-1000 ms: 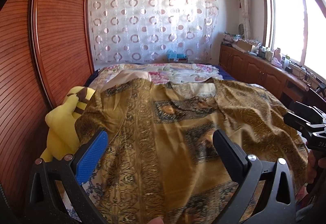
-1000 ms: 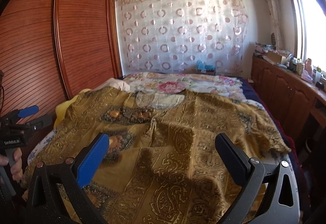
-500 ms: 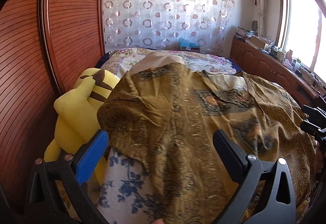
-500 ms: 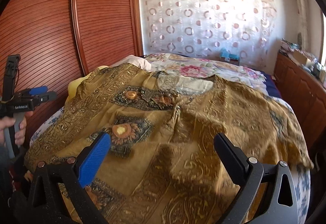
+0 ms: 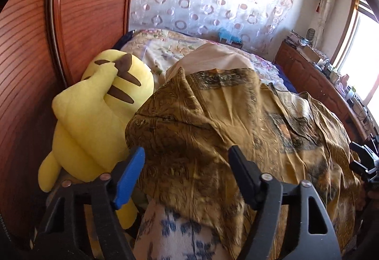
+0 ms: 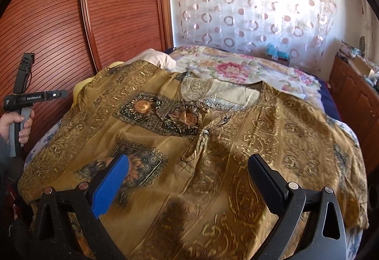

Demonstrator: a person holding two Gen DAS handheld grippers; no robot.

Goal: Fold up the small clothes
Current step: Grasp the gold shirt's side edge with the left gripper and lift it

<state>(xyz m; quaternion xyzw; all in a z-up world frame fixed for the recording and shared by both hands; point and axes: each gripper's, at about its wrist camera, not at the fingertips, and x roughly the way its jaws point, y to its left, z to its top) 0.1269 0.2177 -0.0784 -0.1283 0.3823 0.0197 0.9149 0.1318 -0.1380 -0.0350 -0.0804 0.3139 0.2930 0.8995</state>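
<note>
A gold-brown patterned tunic with sunflower patches lies spread face up on the bed, neck opening toward the far side. Its left sleeve hangs over the bed's left edge in the left wrist view. My left gripper is open, its jaws around the sleeve's edge without pinching it. It also shows in the right wrist view, held in a hand at the bed's left side. My right gripper is open and empty above the tunic's lower front.
A yellow plush toy lies between the bed and the wooden wardrobe on the left. A floral bedsheet and a pillow lie beyond the tunic. Wooden cabinets run along the right wall under a window.
My left gripper has moved left and closer to the sleeve's edge, and its jaws have narrowed. My right gripper has swung left and come closer to the tunic.
</note>
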